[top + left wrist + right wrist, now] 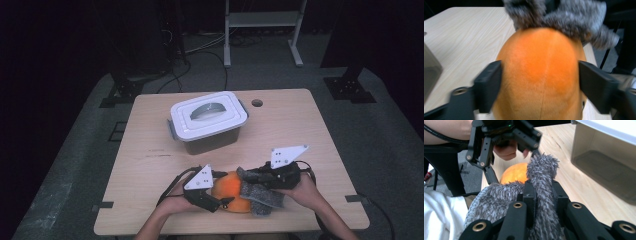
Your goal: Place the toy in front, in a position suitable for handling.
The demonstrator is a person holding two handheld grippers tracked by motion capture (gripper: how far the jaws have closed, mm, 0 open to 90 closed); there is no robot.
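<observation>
The wooden table (150,165) carries a lidded storage box (209,121) toward its far side, and everything else sits relative to that box; the box is white-lidded with a grey handle set flat in the lid, its body smoky and see-through. Nearer the person than the box, at the table's front edge, lies an orange plush toy (231,192) with a grey fuzzy cloth (260,197) draped over its right end. Left of the toy, and to the front-left of the box, the left gripper (223,202) straddles the toy; in the left gripper view its 2 jaws stand wide on either side of the orange body (541,75), close against the flanks, and whether the pads press in I cannot tell. To the front-right of the box the right gripper (254,176) is clamped on the cloth; in the right gripper view the 2 jaws pinch a raised fold of grey fuzz (541,195) between them, the toy (515,173) just beyond.
</observation>
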